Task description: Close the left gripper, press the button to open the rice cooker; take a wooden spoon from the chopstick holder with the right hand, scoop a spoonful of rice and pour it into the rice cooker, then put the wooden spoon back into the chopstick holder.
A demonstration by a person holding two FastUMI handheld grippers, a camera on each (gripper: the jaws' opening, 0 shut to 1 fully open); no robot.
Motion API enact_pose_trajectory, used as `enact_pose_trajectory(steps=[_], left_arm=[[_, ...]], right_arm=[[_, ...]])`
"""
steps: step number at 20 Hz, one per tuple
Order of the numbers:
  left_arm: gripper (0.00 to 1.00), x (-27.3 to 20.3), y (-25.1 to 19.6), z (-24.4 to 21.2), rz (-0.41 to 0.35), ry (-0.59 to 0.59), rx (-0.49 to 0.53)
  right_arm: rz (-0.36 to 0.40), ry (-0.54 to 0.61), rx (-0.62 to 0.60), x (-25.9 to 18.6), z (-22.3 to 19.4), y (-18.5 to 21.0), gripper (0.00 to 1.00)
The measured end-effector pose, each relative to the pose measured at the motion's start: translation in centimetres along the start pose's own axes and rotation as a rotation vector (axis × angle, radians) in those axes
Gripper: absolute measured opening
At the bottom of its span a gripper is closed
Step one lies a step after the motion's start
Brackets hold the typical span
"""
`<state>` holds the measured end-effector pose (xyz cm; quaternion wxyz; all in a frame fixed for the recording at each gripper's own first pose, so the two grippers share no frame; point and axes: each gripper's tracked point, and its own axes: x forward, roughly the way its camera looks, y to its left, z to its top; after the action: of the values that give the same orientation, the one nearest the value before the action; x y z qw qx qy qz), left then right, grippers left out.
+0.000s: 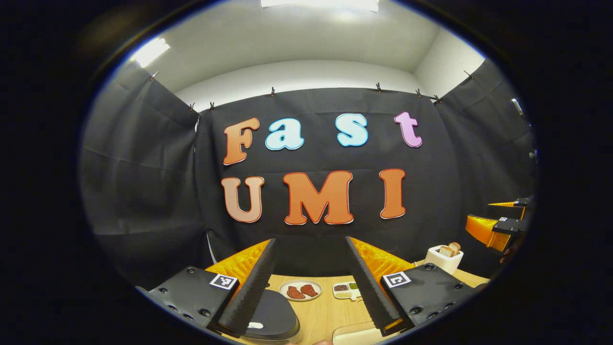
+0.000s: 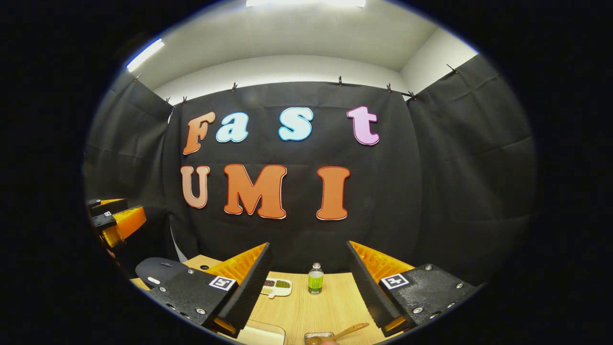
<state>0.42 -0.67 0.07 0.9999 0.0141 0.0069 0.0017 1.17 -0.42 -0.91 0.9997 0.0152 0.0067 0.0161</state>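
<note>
Starting line: left gripper (image 1: pixel 310 282) jaws spread above rice cooker (image 1: pixel 273 314), lid down, button unpressed. Right gripper (image 2: pixel 310 282) jaws spread, holding nothing; wooden spoon (image 2: pixel 342 332) low on table (image 2: pixel 311 306). Chopstick holder (image 1: pixel 444 258) far right. All steps left.

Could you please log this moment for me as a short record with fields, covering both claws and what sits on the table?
left claw: open, holding nothing, raised above the table
right claw: open, holding nothing, raised above the table
rice cooker: dark lid down, below the left claw
wooden spoon: near the front edge of the right gripper view, not gripped
green bottle: upright on the wooden table
plate of food: beyond the cooker
divided dish: beside the plate
</note>
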Motion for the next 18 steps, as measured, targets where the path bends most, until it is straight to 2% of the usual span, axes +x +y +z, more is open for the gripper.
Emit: enact_pose_trajectory(steps=[1,2,7,13,15,17,18], left_arm=[[0.89,0.0,-0.2,0.1,-0.005,0.001,0.003],[0.89,0.1,-0.3,0.0,-0.011,0.002,0.005],[0.89,0.4,-0.6,-0.2,-0.023,0.016,0.016],[0.4,0.6,-0.1,-0.9,-0.023,0.043,0.035],[0.24,0.9,1.3,-1.1,0.016,0.057,0.044],[0.08,1.2,1.3,-2.5,0.002,0.113,0.025],[0.02,1.2,2.5,-3.2,0.039,0.15,0.025]], right_arm=[[0.002,0.004,0.004,0.1,-0.1,0.1,0.94],[0.004,0.006,0.007,0.0,-0.1,0.1,0.97],[-0.007,0.021,0.0,-0.1,-0.9,-0.3,0.94],[-0.021,0.05,0.019,-0.3,-1.9,-0.8,0.94],[-0.028,0.062,0.026,-0.2,-2.4,-1.2,0.97],[-0.037,0.076,0.03,-0.3,-2.8,-1.3,0.97],[-0.04,0.081,0.031,-0.3,-3.0,-1.5,0.94]])
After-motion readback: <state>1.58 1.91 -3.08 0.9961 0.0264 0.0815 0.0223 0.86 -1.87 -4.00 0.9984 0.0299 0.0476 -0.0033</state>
